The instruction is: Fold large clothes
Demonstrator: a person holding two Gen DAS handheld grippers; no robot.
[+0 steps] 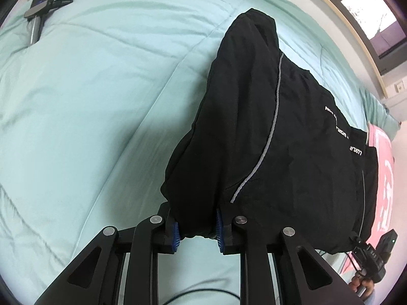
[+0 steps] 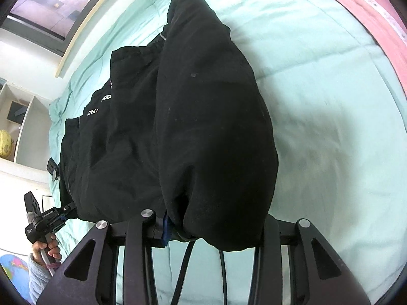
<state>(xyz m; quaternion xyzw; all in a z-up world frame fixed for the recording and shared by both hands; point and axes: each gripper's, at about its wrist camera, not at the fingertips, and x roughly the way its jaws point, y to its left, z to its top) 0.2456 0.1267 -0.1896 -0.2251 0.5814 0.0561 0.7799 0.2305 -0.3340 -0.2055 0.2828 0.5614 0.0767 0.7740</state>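
Left wrist view: the left gripper (image 1: pixel 197 231) is clamped on a bunched edge of a black jacket (image 1: pixel 267 132), its blue pads (image 1: pixel 175 233) pressing the cloth from both sides. The jacket hangs lifted from this grip and trails away to the right over a mint-green quilt (image 1: pixel 89 89); a grey reflective stripe (image 1: pixel 269 137) and white lettering (image 1: pixel 342 132) run across it. At the lower right edge the right gripper (image 1: pixel 354 240) grips the jacket's other corner, with the person's hand (image 1: pixel 361 286) on its handle. A phone on a stand (image 1: pixel 40 2) lies at the upper left of the quilt, and a pink cloth (image 1: pixel 384 172) lies beyond the jacket.

Right wrist view: the right gripper (image 2: pixel 213 231) is closed on a thick fold of the jacket (image 2: pixel 203 127), which drapes over its far finger. The left gripper (image 2: pixel 70 207) holds the opposite corner at lower left. A window (image 2: pixel 51 2) and shelves (image 2: pixel 23 117) border the bed.
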